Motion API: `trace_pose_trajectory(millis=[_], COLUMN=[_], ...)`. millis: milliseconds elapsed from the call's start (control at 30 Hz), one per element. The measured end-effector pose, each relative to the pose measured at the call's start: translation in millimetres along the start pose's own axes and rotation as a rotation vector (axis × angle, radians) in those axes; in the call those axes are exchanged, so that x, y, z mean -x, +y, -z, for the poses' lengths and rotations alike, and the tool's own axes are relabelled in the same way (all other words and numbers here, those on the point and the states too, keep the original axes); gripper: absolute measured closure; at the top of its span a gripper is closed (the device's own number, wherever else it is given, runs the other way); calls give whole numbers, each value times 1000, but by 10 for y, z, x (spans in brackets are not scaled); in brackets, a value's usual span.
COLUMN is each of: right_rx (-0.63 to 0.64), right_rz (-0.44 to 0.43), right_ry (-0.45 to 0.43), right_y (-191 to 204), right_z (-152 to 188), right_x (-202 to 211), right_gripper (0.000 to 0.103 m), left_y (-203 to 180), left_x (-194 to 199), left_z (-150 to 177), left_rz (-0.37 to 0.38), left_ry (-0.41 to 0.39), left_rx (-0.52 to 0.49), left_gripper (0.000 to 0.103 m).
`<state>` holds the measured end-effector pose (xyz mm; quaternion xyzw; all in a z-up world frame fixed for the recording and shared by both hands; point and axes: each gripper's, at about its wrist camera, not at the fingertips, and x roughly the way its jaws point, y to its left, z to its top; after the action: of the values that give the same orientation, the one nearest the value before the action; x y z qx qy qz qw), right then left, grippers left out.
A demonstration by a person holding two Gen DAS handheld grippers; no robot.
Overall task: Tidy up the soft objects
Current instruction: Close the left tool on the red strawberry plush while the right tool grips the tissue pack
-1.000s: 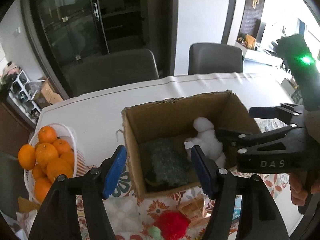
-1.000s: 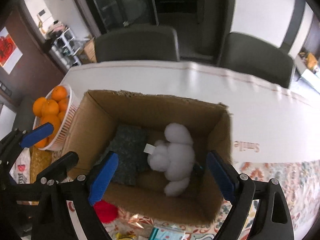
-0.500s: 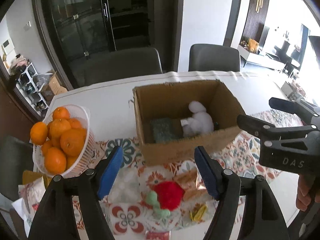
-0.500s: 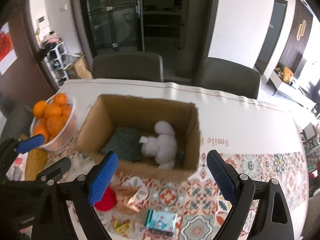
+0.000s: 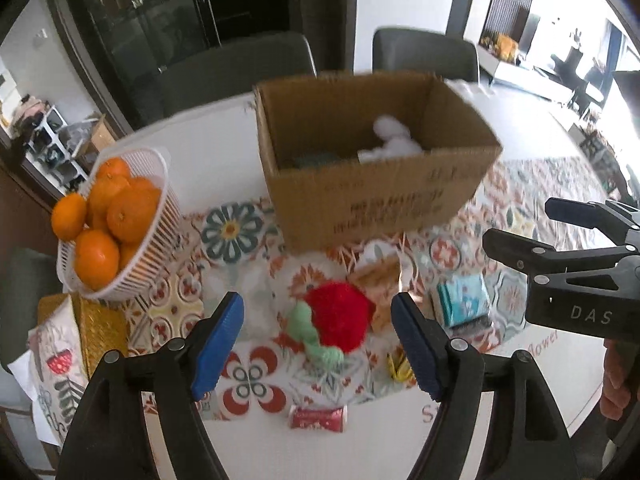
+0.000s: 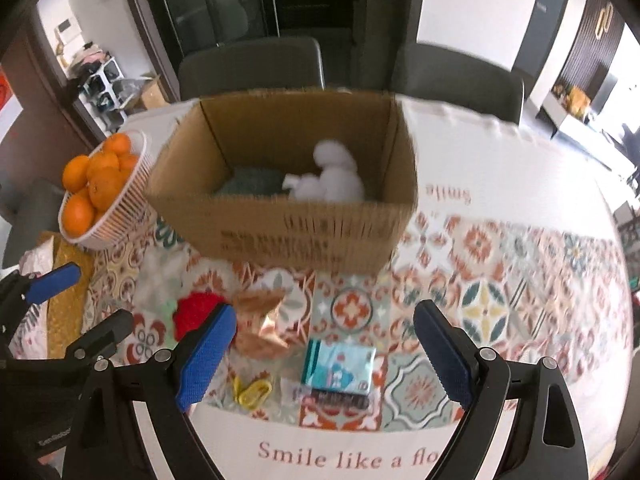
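An open cardboard box (image 5: 384, 204) (image 6: 304, 236) stands on the patterned tablecloth and holds a white plush toy (image 5: 394, 140) (image 6: 332, 176) and a dark green soft pad (image 6: 250, 180). A red fluffy toy with a pale green tail (image 5: 338, 320) (image 6: 196, 312) lies on the cloth in front of the box. My left gripper (image 5: 318, 344) is open and empty, hovering just above and around the red toy. My right gripper (image 6: 320, 356) is open and empty, above a teal packet; it also shows at the right of the left wrist view (image 5: 536, 232).
A white basket of oranges (image 5: 116, 220) (image 6: 100, 196) stands left of the box. A teal tissue packet (image 5: 464, 304) (image 6: 340, 368), a crumpled brown wrapper (image 6: 260, 324), a yellow clip (image 6: 252, 390), a red packet (image 5: 318, 418) and a gold box (image 5: 100, 328) lie on the cloth. Two grey chairs stand behind the table.
Both grippers have pulled back and down from above the box toward the table's near edge. The red toy now lies between my left gripper's fingers. The plush stays in the box.
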<state>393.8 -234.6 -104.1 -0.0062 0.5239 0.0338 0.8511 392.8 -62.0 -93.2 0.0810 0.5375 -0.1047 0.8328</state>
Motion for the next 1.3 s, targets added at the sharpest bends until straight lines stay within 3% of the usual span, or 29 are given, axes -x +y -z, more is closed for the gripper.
trace_pose_trajectory(millis=[533, 733, 1300], right_rx=[-82, -117, -136], right_rz=[22, 13, 41], right_ry=[249, 330, 428], right_y=[-108, -159, -121], right_z=[341, 412, 494], right_x=[-740, -997, -1423], right_gripper=[11, 11, 11], left_y=[40, 53, 113], left_x=[-778, -1005, -1527], left_z=[124, 100, 85], left_rz=[49, 44, 67], left_ry=[223, 257, 325], left_rx=[7, 24, 83], left_gripper=[27, 27, 28])
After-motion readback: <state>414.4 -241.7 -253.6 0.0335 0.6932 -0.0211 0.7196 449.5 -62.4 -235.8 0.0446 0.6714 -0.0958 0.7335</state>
